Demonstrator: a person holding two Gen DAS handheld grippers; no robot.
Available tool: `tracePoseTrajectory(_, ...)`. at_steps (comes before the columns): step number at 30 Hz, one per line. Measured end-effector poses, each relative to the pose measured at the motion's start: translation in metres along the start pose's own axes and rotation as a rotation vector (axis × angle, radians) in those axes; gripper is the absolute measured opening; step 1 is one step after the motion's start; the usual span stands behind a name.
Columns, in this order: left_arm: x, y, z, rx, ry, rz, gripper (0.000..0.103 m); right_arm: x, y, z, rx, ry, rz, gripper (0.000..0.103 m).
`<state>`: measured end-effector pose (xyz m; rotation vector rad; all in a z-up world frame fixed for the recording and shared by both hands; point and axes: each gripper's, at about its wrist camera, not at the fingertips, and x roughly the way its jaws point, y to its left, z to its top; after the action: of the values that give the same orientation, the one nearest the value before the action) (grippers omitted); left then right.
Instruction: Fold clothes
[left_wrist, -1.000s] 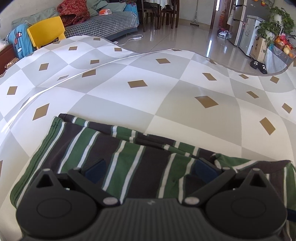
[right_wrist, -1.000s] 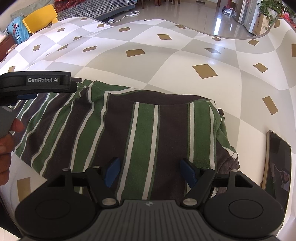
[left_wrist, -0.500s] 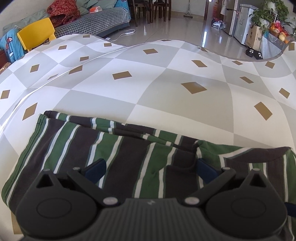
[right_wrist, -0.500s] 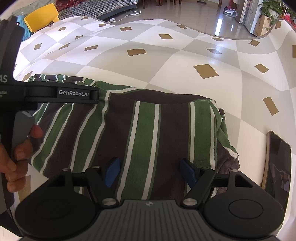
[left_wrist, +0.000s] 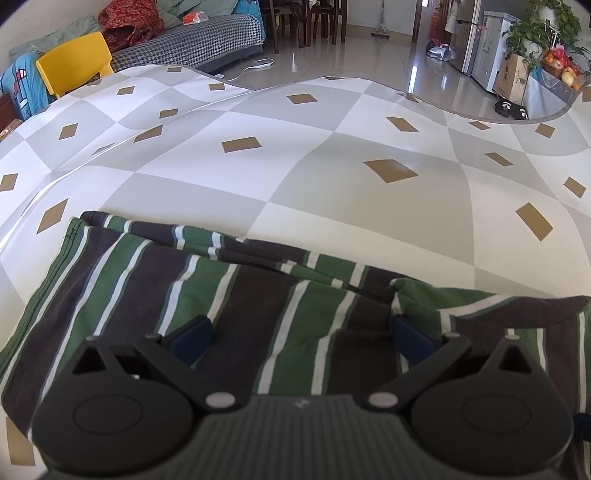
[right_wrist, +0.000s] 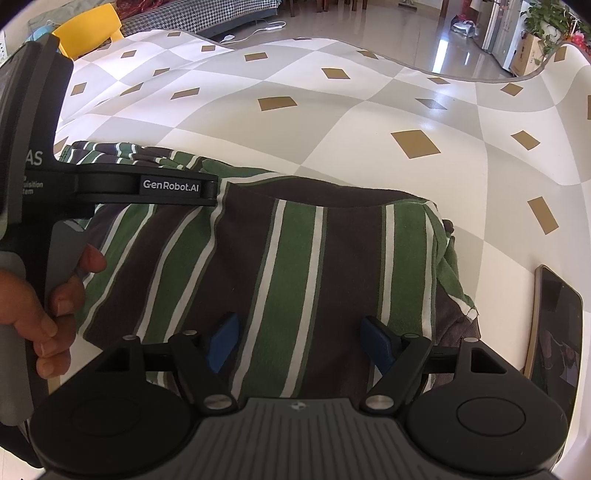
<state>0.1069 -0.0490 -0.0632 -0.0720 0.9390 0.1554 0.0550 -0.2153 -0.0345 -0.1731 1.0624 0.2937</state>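
Shirt (right_wrist: 295, 258), one, green/dark/white stripes, lies flat on checked tablecloth (right_wrist: 332, 110), near edge of table. Right gripper (right_wrist: 299, 341) hangs over its near-right part, fingers (right_wrist: 221, 341) wide apart w/ nothing between them but cloth below; can't tell if tips touch the fabric. Left gripper (left_wrist: 301, 338) is over shirt's near-left half, blue pads (left_wrist: 192, 338) spread wide too, gripping nothing. In right view the left gripper shows at far left, a hand (right_wrist: 44, 306) on its handle. One phone (right_wrist: 554, 325) lies just right of shirt. Two grippers, one hand seen.
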Motion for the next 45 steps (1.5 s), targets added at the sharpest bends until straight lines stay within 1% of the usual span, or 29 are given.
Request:
tracePoseTrajectory(5, 0.000, -0.001, 0.006, 0.004, 0.027, 0.007, 0.103, 0.000, -0.001, 0.000, 0.002, 0.000, 0.004, 0.074)
tracePoseTrajectory(8, -0.006, 0.001, 0.008, 0.034, 0.031, 0.002, 0.103, -0.001, -0.003, 0.001, 0.012, -0.001, 0.012, 0.074)
tracePoseTrajectory(10, -0.013, 0.006, 0.007, 0.046, 0.017, -0.002, 0.103, -0.002, -0.005, 0.001, 0.024, -0.004, 0.015, 0.073)
tracePoseTrajectory(13, -0.024, 0.020, 0.003, 0.044, 0.000, -0.002, 0.103, -0.006, -0.008, 0.003, 0.055, -0.021, 0.022, 0.071)
tracePoseTrajectory(16, -0.031, 0.039, -0.005, 0.050, 0.000, 0.024, 0.103, -0.011, -0.011, 0.005, 0.086, -0.049, 0.029, 0.070)
tracePoseTrajectory(20, -0.035, 0.066, -0.017, 0.030, 0.012, 0.055, 0.103, -0.016, -0.013, 0.007, 0.102, -0.082, 0.031, 0.069)
tracePoseTrajectory(24, -0.037, 0.088, -0.028, 0.009, 0.021, 0.092, 0.103, -0.012, -0.014, 0.008, 0.115, -0.064, 0.024, 0.069)
tracePoseTrajectory(27, -0.036, 0.098, -0.036, 0.001, 0.021, 0.100, 0.103, -0.006, -0.016, 0.007, 0.118, -0.043, 0.014, 0.069)
tracePoseTrajectory(29, -0.037, 0.102, -0.040, -0.008, 0.017, 0.094, 0.103, -0.002, -0.016, 0.006, 0.108, -0.029, 0.004, 0.066)
tracePoseTrajectory(34, -0.039, 0.105, -0.045, -0.017, 0.019, 0.082, 0.103, 0.000, -0.011, 0.002, 0.053, -0.032, -0.025, 0.066)
tracePoseTrajectory(45, -0.048, 0.119, -0.061, -0.003, 0.009, 0.041, 0.103, -0.002, -0.018, -0.005, 0.044, -0.046, -0.044, 0.065)
